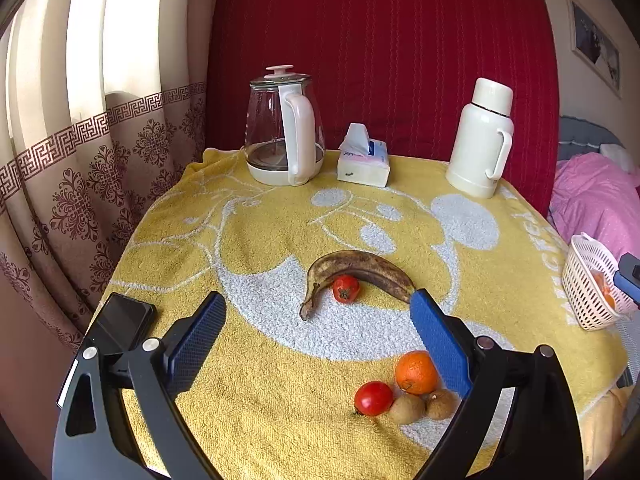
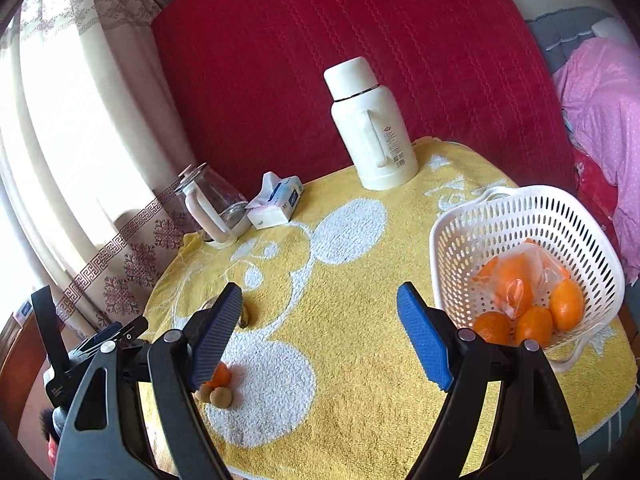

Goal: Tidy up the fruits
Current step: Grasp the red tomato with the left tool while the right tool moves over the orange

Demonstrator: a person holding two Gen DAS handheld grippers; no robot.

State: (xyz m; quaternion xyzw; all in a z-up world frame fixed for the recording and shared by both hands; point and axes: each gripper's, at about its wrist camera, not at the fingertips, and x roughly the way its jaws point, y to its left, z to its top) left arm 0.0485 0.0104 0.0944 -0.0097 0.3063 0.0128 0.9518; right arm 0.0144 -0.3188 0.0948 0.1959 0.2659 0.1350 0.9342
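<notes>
We've got both claws up over the yellow towel (image 1: 256, 412) and nothing in either one. Our left gripper (image 1: 316, 308) stands wide, jaws spread and empty, looking straight at an overripe banana (image 1: 360, 270) with a small tomato (image 1: 345, 288) tucked touching its inner curve. Closer in, by the right finger, sits a cluster: an orange (image 1: 416, 372), a second tomato (image 1: 373, 398) and two kiwis (image 1: 407, 409) side by side. Our right gripper (image 2: 320, 316) is wide and empty too, with the white basket (image 2: 452, 236) just off its right finger, already holding oranges, some in a clear bag (image 2: 520, 276).

We'd judge the next pick belongs to the left claw. The cluster is tight, so we'd take the orange from above, jaws straddling it cleanly, not nudging the kiwis into a roll. The banana wants a grip across its middle, gently, since that dark skin looks soft. Then carry across to the basket at the towel's right edge.
</notes>
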